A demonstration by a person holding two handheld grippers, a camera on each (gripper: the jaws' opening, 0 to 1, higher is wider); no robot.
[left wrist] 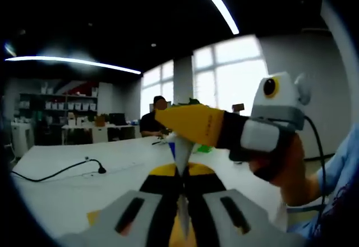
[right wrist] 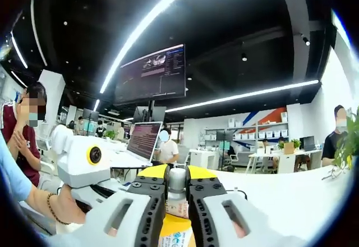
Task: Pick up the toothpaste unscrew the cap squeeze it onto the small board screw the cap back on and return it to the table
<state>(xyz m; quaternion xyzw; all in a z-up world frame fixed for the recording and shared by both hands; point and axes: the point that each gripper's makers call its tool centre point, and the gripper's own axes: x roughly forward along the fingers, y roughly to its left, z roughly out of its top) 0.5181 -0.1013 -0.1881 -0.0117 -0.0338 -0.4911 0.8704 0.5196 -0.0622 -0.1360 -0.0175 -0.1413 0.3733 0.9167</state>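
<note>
The right gripper [right wrist: 177, 202] pinches the toothpaste tube [right wrist: 176, 213] near its neck, above the white desk [right wrist: 280, 196]. The left gripper [left wrist: 183, 191] clamps the tube's flat tail [left wrist: 182, 163] between its fingers.

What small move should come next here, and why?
Probably twist the right gripper to loosen the white round cap: its jaws look shut on that cap, while the left gripper pinches the white toothpaste tube by its flat end.

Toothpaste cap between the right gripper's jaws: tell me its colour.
White to pale grey, best seen in the right gripper view: the cap sits clamped in the right gripper.
</note>
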